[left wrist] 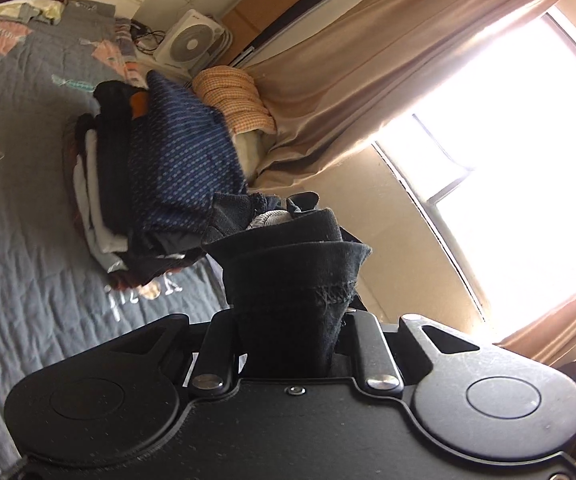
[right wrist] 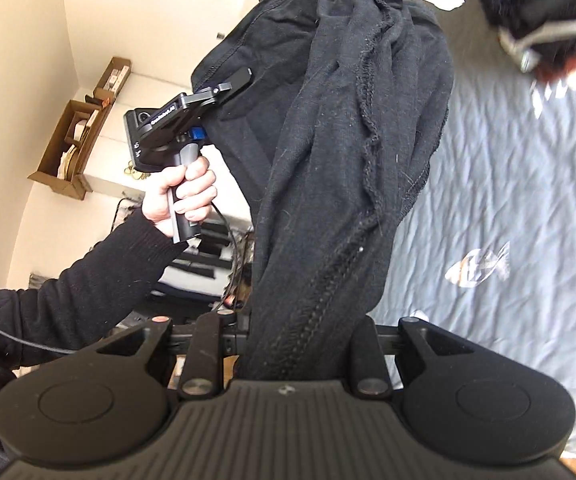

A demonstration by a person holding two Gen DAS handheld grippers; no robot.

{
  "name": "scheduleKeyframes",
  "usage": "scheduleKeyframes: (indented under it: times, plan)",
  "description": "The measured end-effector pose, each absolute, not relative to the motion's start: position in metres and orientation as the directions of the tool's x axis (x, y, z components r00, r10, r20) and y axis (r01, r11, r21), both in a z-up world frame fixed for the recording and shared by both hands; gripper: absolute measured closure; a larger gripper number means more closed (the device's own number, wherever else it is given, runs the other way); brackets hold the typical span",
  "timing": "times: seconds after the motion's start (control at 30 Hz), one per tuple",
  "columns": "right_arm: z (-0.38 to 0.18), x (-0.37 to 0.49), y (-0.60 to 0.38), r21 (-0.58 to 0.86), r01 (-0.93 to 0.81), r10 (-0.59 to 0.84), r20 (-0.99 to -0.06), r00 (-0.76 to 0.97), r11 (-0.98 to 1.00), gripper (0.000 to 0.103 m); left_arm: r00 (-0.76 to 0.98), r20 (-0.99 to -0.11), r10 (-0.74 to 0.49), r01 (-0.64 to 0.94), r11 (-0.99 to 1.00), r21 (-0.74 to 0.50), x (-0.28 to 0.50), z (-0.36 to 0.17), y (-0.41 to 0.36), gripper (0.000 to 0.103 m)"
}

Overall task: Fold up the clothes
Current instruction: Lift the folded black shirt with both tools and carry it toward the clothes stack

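A black garment hangs stretched in the air between both grippers, above the bed. My right gripper is shut on a bunched, seamed part of it. In the left wrist view my left gripper is shut on a folded hem of the same black garment, which hides the fingertips. In the right wrist view a hand in a black sleeve holds the left gripper further off to the left, its fingers clamped on the cloth's far edge.
A stack of folded clothes topped by a blue patterned piece lies on the grey quilted bed. Behind it are an orange checked cloth, a white box fan, tan curtains and a bright window. Cardboard boxes stand by the wall.
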State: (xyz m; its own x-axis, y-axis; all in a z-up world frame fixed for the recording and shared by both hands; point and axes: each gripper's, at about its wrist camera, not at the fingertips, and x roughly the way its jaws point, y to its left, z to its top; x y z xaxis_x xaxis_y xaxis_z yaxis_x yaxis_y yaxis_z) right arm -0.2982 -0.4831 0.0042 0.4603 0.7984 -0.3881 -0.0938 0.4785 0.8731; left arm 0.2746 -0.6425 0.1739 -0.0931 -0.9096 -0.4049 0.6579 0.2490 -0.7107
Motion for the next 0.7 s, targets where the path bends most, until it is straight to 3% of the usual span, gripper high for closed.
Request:
scheduleKeyframes:
  times: [0.03,0.43,0.7]
  plan:
    - [0.008,-0.299,-0.486,0.880,-0.110,0.837,-0.391,0.383,0.461,0.079,-0.097,-0.396,-0.913,0.671,0.234,-0.704,0.277,0.181,-0.654,0.085]
    - [0.051,-0.237,-0.541,0.854,-0.140,0.782,-0.379,0.495,0.502,0.078,-0.163,-0.341,-0.926,0.759,0.103,-0.643,0.346,0.222,-0.755,0.085]
    - [0.037,-0.178,-0.535,0.838,-0.072,0.700,-0.402,0.590,0.542,0.079,-0.285,-0.281,-0.916,0.739,-0.024,-0.673,0.435,0.189,-0.821,0.085]
